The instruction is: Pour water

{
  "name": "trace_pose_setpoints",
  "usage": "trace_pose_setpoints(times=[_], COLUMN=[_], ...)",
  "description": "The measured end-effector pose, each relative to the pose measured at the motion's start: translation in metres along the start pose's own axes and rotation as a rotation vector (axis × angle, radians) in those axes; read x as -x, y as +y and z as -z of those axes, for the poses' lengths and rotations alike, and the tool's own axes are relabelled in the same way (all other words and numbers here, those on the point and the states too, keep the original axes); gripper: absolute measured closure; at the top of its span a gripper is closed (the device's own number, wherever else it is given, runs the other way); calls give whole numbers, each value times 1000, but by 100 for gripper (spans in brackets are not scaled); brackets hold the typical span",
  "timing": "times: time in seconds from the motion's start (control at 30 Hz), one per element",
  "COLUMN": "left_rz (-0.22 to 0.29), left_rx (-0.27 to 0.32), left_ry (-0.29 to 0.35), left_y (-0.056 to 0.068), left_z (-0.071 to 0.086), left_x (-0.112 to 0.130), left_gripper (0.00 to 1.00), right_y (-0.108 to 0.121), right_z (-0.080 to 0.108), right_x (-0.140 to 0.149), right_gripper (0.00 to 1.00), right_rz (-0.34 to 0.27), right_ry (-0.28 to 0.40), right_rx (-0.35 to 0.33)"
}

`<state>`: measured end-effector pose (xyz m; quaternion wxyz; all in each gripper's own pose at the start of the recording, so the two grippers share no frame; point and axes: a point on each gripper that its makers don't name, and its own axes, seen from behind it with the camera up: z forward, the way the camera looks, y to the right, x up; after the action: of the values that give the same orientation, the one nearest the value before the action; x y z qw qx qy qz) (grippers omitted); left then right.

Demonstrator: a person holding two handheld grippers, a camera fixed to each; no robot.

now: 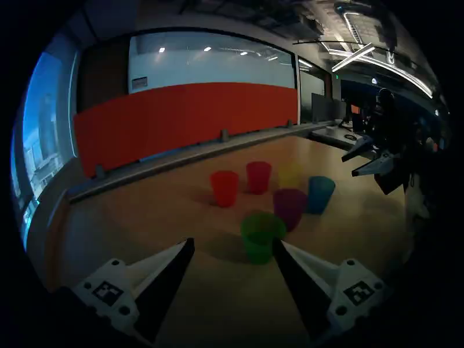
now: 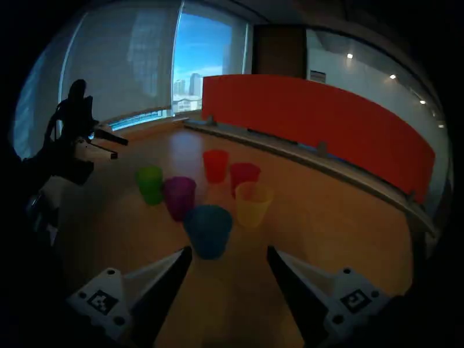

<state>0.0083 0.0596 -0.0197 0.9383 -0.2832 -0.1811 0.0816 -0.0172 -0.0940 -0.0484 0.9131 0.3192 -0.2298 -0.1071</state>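
Note:
Several plastic cups stand grouped on a wooden table (image 1: 174, 214). In the left gripper view the green cup (image 1: 261, 236) is nearest, just beyond my open left gripper (image 1: 233, 248); behind it stand the purple cup (image 1: 289, 207), blue cup (image 1: 320, 194), orange cup (image 1: 224, 188), red cup (image 1: 258, 177) and a faint yellow cup (image 1: 290, 174). In the right gripper view the blue cup (image 2: 208, 231) sits just ahead of my open right gripper (image 2: 229, 250), with the yellow cup (image 2: 252, 203), purple cup (image 2: 179, 197), green cup (image 2: 150, 184), orange cup (image 2: 215, 165) and red cup (image 2: 244, 176) beyond. Nothing is held.
A red partition (image 1: 185, 119) (image 2: 325, 124) runs along the table's far edge. The right gripper (image 1: 371, 159) hangs at the right of the left gripper view; the left gripper (image 2: 101, 139) shows at the left of the right gripper view. Windows (image 2: 197, 64) lie beyond.

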Motion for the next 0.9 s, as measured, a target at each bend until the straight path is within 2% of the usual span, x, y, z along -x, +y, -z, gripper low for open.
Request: trace_pose_setpoints(times=[0.17, 0.37, 0.53, 0.77, 0.9], left_rz=[35, 69, 83, 83, 106], left_rx=[-78, -144, -206, -287, -324], left_ry=[103, 209, 272, 344, 377], left_y=[-15, -20, -25, -29, -30], left_z=[8, 18, 27, 37, 41], left_x=[-22, -42, -52, -67, -73], left_gripper=[0, 1, 1, 1, 1], right_y=[6, 21, 37, 60, 71], right_z=[2, 5, 9, 23, 34], right_x=[-22, -40, -53, -72, -79], right_gripper=[0, 0, 0, 0, 0], right_rz=[-11, 8, -5, -69, -126], right_ry=[70, 134, 192, 303, 366], right_rx=[58, 167, 271, 428, 513])
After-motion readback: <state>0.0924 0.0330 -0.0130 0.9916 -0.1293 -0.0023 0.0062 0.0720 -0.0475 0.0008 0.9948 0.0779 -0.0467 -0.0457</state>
